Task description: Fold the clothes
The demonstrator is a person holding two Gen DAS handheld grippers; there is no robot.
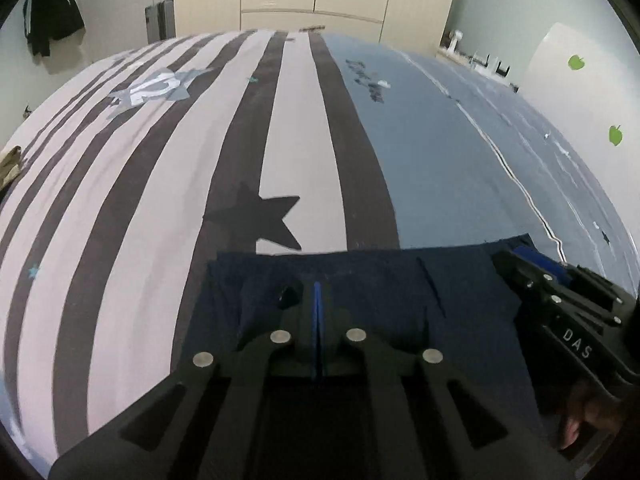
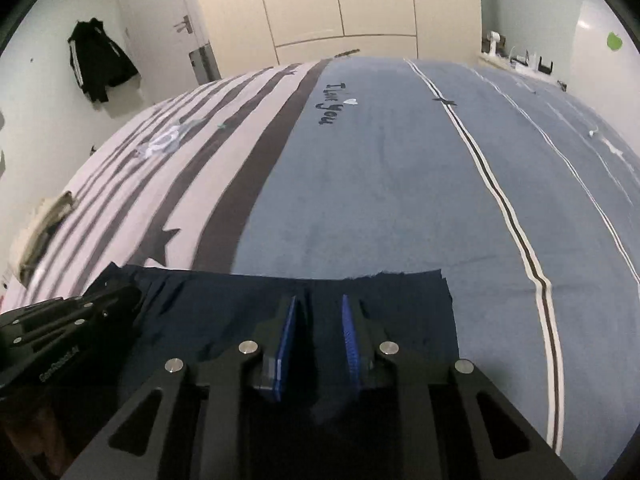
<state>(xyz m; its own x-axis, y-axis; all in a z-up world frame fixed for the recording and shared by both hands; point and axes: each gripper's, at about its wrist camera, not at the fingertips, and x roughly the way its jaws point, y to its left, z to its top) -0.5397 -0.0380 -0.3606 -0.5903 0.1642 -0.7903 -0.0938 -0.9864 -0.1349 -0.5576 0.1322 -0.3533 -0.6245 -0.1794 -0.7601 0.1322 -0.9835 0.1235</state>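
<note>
My left hand-held gripper (image 1: pixel 317 300) is pinched closed and my right hand-held gripper (image 2: pixel 320 312) narrowly parted over the dark navy folded fabric garment (image 2: pixel 400 300) on the striped bed (image 2: pixel 360 180).

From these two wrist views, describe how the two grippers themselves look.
Both are matte black. The left gripper and right gripper have angular linkage arms with triangular cutouts, round silver pins and blue ribbed pads on their fingers. White lettering marks each body's side.

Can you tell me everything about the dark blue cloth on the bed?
The dark blue cloth is a soft, navy garment lying flat on the striped bedspread. Its far edge runs fairly straight, with a few creases and a seam line. The left gripper, pads together, and the right gripper, pads slightly apart, both sit over its near side. What kind of garment it is isn't clear.
</note>
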